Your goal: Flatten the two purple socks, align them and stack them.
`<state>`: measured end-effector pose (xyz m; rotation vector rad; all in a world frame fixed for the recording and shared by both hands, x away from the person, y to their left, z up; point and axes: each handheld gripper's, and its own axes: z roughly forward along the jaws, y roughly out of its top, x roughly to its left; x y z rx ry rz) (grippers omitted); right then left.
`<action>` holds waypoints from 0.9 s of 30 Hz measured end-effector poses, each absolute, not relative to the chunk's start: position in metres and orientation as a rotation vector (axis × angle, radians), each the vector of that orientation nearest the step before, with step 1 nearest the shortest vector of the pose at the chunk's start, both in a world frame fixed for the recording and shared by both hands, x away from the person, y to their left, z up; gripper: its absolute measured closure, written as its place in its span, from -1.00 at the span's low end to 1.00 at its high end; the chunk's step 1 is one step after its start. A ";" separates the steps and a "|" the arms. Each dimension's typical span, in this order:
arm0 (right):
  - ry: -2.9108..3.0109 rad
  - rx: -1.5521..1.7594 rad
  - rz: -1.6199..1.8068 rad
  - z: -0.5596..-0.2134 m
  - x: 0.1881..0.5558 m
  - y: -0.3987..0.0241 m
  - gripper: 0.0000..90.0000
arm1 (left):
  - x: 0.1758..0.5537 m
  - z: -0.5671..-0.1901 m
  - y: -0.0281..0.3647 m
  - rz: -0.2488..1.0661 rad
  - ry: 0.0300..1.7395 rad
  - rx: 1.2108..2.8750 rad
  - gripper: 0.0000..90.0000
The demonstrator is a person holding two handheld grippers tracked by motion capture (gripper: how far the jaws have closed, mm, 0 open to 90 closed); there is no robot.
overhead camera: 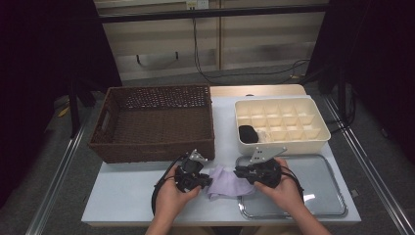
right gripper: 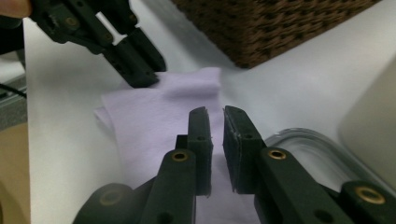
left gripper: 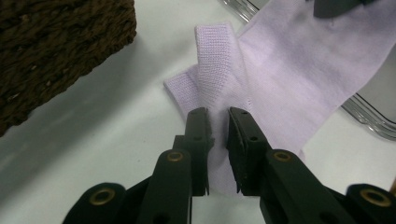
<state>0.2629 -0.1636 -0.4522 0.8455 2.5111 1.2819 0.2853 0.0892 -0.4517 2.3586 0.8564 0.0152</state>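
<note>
A recording lab or test bay: black curtains (overhead camera: 44, 73) hang at both sides, loose cables (overhead camera: 244, 73) trail across the floor behind the white worktop (overhead camera: 127, 191).

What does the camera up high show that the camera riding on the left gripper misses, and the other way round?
High view alone: the white compartment box with a black item in one cell, the person's hands, and the right gripper whole. Left gripper view alone: the ribbed cuff of the lilac sock and the left gripper with its black jaws slightly parted over the fabric. Shared: sock, wicker basket, metal tray, white table.
</note>
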 end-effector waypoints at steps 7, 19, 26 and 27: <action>2.625 0.836 1.212 -0.474 0.261 -0.148 0.77 | 0.288 -0.448 0.093 0.011 0.873 2.312 0.64; 2.655 0.814 1.165 -0.479 0.261 -0.147 1.00 | 0.297 -0.458 0.091 0.014 0.843 2.289 0.59; 2.640 0.825 1.175 -0.479 0.260 -0.149 0.99 | 0.294 -0.456 0.084 0.021 0.799 2.316 0.49; 2.641 0.827 1.180 -0.480 0.260 -0.149 0.97 | 0.294 -0.457 0.084 0.019 0.795 2.322 0.48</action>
